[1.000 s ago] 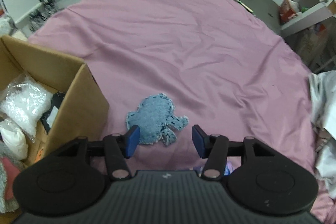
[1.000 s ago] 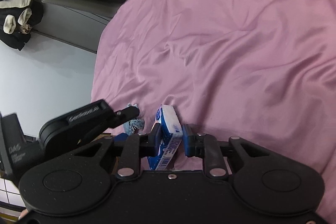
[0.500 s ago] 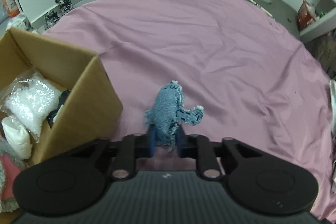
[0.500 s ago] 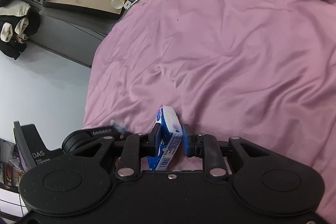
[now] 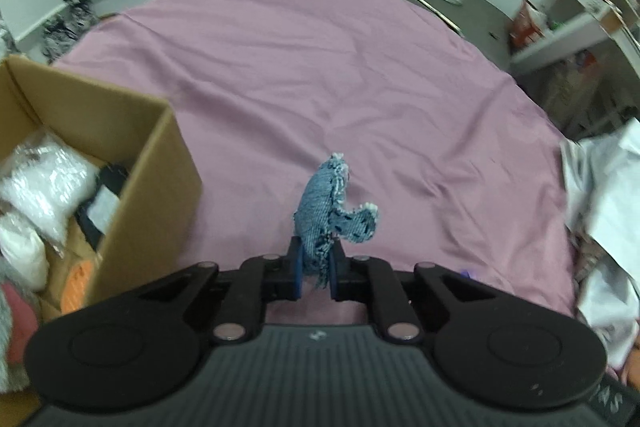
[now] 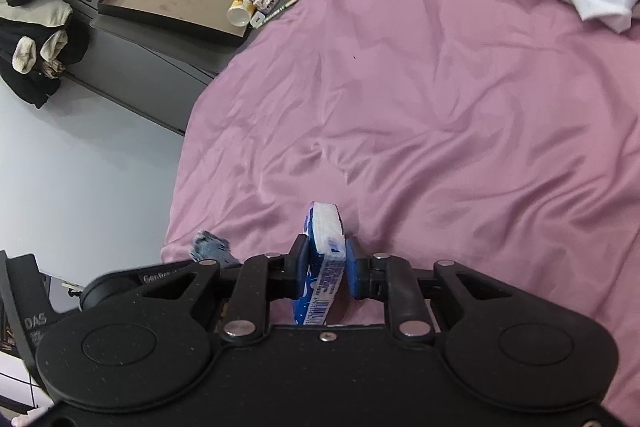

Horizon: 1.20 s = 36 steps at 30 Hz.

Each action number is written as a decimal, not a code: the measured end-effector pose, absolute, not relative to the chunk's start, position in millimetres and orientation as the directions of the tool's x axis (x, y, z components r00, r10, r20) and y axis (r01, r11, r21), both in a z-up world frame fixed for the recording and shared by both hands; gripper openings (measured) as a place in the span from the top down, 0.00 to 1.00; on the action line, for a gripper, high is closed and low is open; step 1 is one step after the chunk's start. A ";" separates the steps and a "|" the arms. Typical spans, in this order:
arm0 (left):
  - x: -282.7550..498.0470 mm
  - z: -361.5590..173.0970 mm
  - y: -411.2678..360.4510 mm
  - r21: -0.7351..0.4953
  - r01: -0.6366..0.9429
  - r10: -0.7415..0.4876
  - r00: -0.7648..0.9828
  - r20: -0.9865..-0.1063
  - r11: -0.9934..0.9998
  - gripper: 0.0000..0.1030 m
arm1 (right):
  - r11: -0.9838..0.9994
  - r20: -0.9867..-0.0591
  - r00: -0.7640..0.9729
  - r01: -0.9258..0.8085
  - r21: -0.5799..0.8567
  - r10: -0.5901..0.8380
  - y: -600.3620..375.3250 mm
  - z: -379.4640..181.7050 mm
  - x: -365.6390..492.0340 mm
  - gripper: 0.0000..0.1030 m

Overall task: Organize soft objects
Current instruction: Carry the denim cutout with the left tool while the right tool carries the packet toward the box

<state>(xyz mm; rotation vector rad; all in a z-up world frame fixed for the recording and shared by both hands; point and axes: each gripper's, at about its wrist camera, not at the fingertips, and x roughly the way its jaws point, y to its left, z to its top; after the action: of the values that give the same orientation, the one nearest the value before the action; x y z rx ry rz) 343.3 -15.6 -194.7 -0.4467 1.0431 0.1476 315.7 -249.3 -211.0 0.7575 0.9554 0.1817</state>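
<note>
While both tools hang above the wrinkled pink bedsheet (image 5: 360, 75), the scene reads:
Left gripper (image 5: 314, 273): jaws pinched on the frayed blue denim fabric toy (image 5: 324, 211), which stands upright, clear of the sheet.
Right gripper (image 6: 327, 273): jaws clamped on the blue-and-white plastic tissue packet (image 6: 325, 247), held on edge.
Open brown cardboard box (image 5: 156, 183): left of the toy, holding clear plastic bags (image 5: 44, 183).
White crumpled cloth (image 5: 608, 195): at the sheet's right edge.

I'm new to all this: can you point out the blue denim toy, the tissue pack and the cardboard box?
Denim toy (image 5: 318, 213): left wrist view, its body.
Tissue pack (image 6: 326, 247): right wrist view, its white top.
Cardboard box (image 5: 154, 183): left wrist view, outer wall.
</note>
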 end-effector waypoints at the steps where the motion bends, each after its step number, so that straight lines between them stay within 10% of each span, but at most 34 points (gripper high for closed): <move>1: 340.0 -194.0 -19.0 -0.293 -0.315 -0.106 0.498 -0.861 0.903 0.89 | 0.734 -0.668 0.588 0.175 0.656 0.456 -249.3 -209.0 314.7 0.81; 36: 323.4 -222.6 -28.2 -0.358 -0.299 -0.227 0.394 -0.891 0.884 0.89 | 0.733 -0.677 0.548 0.161 0.661 0.491 -232.2 -222.3 318.4 0.80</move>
<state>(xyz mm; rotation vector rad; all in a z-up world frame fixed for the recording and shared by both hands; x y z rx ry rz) 323.4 -28.2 -222.6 -0.5134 1.1797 0.0481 318.4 -232.2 -222.3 0.7513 0.9930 0.2189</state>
